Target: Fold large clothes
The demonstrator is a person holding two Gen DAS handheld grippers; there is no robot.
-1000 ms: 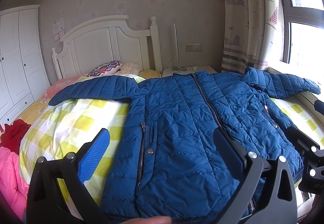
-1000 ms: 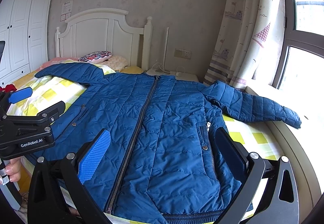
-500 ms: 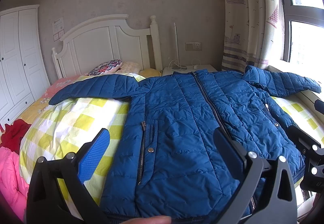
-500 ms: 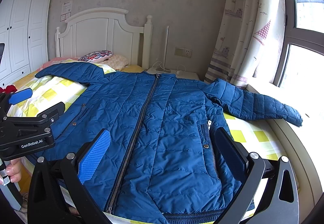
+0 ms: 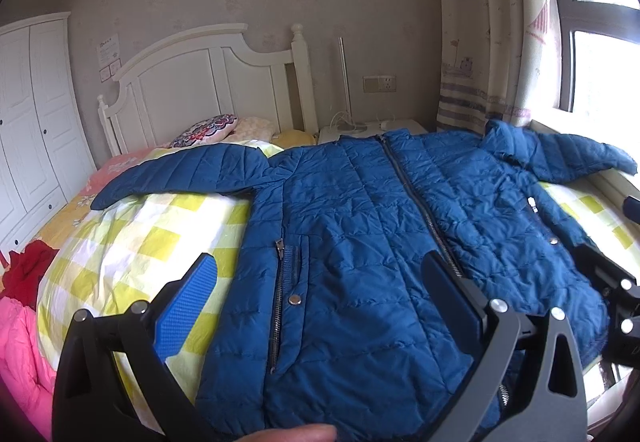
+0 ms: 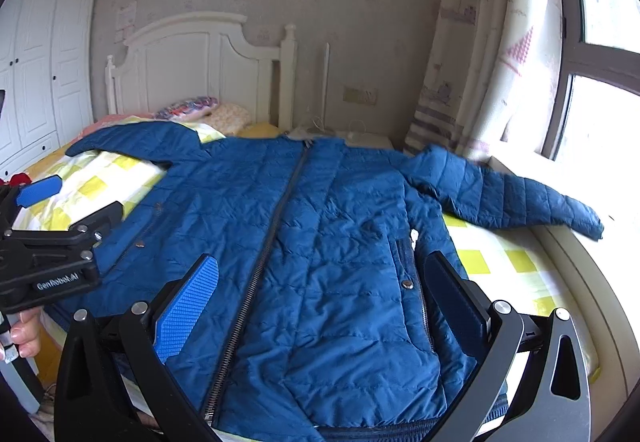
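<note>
quilted blue jacket [image 5: 360, 226] spread flat, checked bedding [image 5: 132, 242]

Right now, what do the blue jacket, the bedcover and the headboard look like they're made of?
Blue jacket: thin synthetic shell, probably nylon or polyester, padded; stitched quilting, slight sheen, metal zip.
Bedcover: matte woven fabric, likely cotton; yellow and white checks, soft creases.
Headboard: white-painted wood or board; panelled, turned post.

Jacket [image 5: 360, 242] hem behind fingers [image 5: 188, 306], cut off below.
</note>
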